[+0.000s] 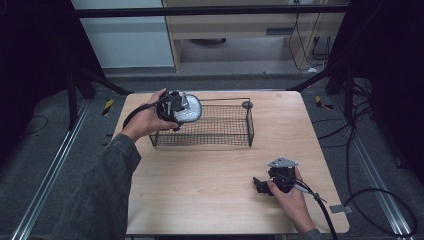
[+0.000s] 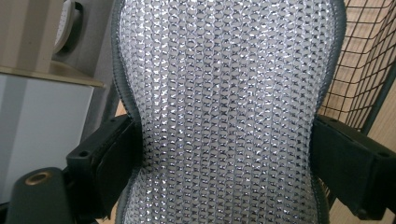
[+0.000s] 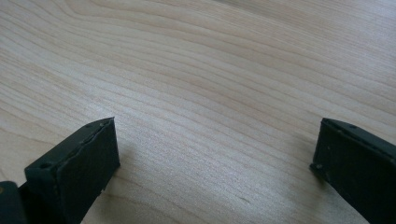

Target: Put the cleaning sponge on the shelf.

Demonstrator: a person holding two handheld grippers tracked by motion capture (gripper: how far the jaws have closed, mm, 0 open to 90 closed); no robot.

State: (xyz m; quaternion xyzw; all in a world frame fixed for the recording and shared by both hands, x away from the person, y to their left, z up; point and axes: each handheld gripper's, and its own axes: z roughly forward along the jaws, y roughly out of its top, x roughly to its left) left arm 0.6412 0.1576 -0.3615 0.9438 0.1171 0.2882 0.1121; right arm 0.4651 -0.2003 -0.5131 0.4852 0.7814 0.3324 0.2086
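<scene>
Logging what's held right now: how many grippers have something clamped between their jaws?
1. The left gripper squeezes a silvery mesh pad at the wire basket's left end. The right gripper rests open on the table.

Light wooden table [image 1: 210, 180], pale cabinet [image 1: 130, 40], floor cables [image 1: 372, 195]

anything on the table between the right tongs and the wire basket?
Nothing: in the high view, bare wooden table runs from the right tongs up to the wire basket. The right gripper view shows plain wood ahead of its open jaws.
</scene>
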